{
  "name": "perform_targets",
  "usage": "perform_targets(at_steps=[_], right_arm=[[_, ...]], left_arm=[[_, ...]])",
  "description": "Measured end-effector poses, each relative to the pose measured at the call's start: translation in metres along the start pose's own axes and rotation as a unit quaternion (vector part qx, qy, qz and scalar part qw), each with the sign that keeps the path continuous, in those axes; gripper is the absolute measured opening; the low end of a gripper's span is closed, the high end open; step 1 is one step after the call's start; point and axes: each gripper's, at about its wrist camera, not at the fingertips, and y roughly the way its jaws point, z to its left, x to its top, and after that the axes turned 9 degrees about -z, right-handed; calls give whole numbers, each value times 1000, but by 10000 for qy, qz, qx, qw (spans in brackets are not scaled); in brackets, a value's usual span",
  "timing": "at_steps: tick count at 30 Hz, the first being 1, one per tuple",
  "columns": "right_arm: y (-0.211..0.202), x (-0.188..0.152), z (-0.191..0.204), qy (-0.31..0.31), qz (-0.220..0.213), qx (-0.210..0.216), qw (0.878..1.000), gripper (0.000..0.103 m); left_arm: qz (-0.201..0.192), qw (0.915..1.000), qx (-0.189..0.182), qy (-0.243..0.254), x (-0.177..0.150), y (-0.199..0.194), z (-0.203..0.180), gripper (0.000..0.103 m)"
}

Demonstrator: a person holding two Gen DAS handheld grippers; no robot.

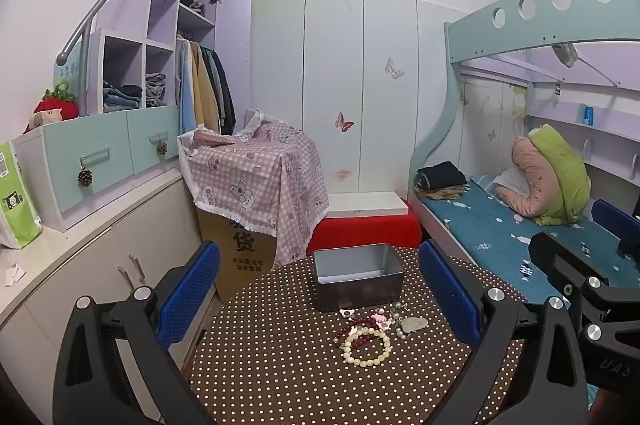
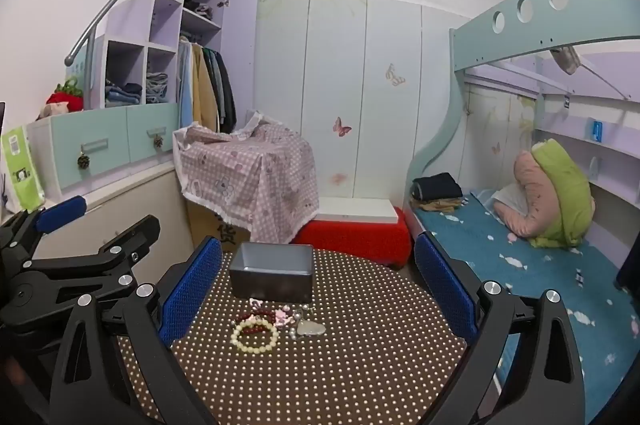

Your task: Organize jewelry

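Note:
A round table with a brown polka-dot cloth (image 1: 260, 365) (image 2: 360, 365) carries an empty grey metal tin (image 1: 358, 277) (image 2: 272, 277) at its far side. In front of the tin lies a small heap of jewelry: a cream bead bracelet (image 1: 366, 347) (image 2: 255, 335), a dark red bead bracelet (image 1: 352, 329) (image 2: 256, 317), pink charms (image 1: 380, 317) and a silvery heart pendant (image 1: 414, 324) (image 2: 310, 328). My left gripper (image 1: 318, 257) hovers open above the near table, nothing between its blue pads. My right gripper (image 2: 318, 249) is open beside it, also empty.
Behind the table stand a cardboard box under a pink checked cloth (image 1: 256, 181) and a red stool with a white board (image 1: 364, 221). A bunk bed with blue bedding (image 2: 520, 265) runs along the right. A cabinet counter with a green bag (image 1: 16, 201) lines the left.

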Motion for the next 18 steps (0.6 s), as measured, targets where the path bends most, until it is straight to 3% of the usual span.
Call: perform_targets(at_steps=[18], right_arm=[[0,-1,2,5,16,3,10000,94]], left_arm=[[-16,10000,22,27,-3,-2,6,96]])
